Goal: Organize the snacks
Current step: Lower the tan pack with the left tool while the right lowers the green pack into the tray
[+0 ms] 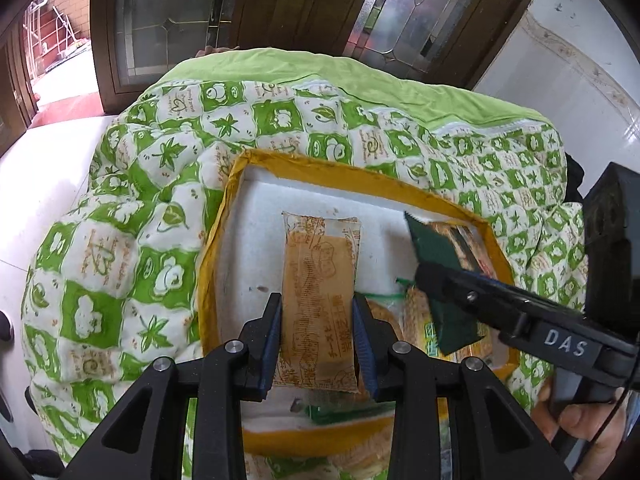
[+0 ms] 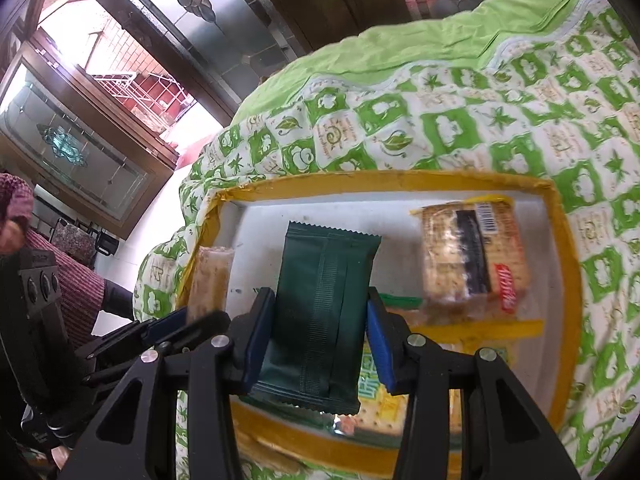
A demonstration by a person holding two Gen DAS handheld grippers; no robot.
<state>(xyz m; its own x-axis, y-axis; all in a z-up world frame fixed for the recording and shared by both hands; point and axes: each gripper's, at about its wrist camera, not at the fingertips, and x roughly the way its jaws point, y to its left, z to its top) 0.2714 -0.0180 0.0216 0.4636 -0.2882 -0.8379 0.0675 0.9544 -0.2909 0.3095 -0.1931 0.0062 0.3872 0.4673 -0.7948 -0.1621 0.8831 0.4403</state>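
Snacks [image 2: 474, 256]: 2 held, 3 in box [image 2: 420, 185]

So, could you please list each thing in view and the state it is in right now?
left gripper: shut on the tan snack packet.
tan snack packet: held above the box.
right gripper: shut on the dark green packet.
dark green packet: held above the box.
cracker pack: lying inside the box.
yellow-rimmed box: open, resting on the quilt.
green quilt: rumpled under the box.
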